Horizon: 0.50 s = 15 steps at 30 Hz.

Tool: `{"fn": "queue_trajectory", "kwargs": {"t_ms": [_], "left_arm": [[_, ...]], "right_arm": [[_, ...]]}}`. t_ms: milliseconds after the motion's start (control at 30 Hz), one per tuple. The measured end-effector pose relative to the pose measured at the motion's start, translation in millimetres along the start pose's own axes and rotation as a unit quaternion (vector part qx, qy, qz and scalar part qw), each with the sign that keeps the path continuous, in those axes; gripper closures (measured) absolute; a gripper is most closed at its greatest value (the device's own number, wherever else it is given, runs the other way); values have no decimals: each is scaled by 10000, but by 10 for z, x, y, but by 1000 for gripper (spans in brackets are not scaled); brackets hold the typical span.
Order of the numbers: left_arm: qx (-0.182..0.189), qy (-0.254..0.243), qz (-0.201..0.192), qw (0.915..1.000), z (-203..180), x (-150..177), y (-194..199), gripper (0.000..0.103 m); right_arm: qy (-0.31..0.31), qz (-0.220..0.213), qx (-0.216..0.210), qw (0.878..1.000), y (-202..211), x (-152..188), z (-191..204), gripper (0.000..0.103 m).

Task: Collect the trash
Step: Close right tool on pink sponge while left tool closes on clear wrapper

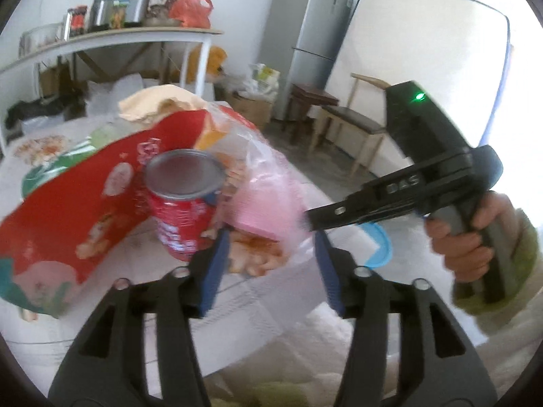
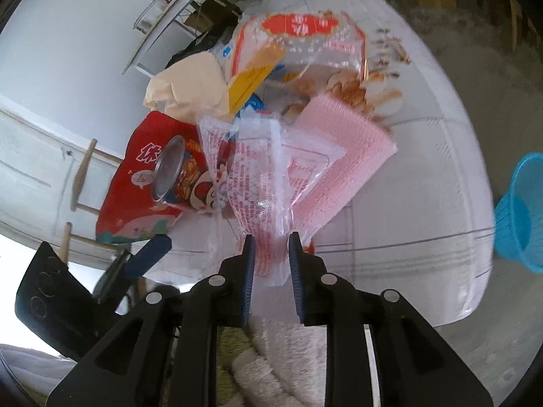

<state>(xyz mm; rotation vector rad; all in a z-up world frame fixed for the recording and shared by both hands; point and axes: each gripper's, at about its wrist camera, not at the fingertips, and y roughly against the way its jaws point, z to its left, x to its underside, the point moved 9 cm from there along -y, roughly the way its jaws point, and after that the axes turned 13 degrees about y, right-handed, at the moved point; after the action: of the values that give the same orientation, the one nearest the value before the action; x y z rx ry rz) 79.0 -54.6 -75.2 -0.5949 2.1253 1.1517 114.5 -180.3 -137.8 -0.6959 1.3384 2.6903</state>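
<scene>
A heap of trash lies on the white-clothed table (image 2: pixel 407 220): a red can (image 1: pixel 185 203) on its side, a red snack bag (image 1: pixel 68 203), a pink sheet (image 1: pixel 268 203), a beige paper wad (image 2: pixel 190 88) and a clear plastic wrapper (image 2: pixel 261 183) with red print. My right gripper (image 2: pixel 271 264) is shut on the near end of that wrapper, which bunches up between its pads. My left gripper (image 1: pixel 269 268) stands open just in front of the can with nothing between its pads. A hand (image 1: pixel 468 234) holds the right gripper (image 1: pixel 307 220) at the right of the left wrist view.
A blue mesh basket (image 2: pixel 519 213) stands on the floor past the table's right edge. Behind are a shelf table (image 1: pixel 135 39) with a steel pot, a grey fridge (image 1: pixel 305 34), wooden chairs (image 1: pixel 353 118) and a cardboard box (image 1: pixel 251 108).
</scene>
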Motion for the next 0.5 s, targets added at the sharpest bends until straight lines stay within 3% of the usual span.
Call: {"fn": "queue_trajectory", "kwargs": {"t_ms": [133,300,500], "left_arm": [[-40,-207,132,9997,-68,21,-113,44],[-388,-696,203,9966,-111,68,-287,44],[-556,-860,175,9946,-147,32,-350,44]], "right_arm": [[-269,115,-459,9985,-89,47,12,81],[-704,145,-1127,9910,-112,80,-33,80],[-972,181,-1390,9853,-137,166,-127,74]]}}
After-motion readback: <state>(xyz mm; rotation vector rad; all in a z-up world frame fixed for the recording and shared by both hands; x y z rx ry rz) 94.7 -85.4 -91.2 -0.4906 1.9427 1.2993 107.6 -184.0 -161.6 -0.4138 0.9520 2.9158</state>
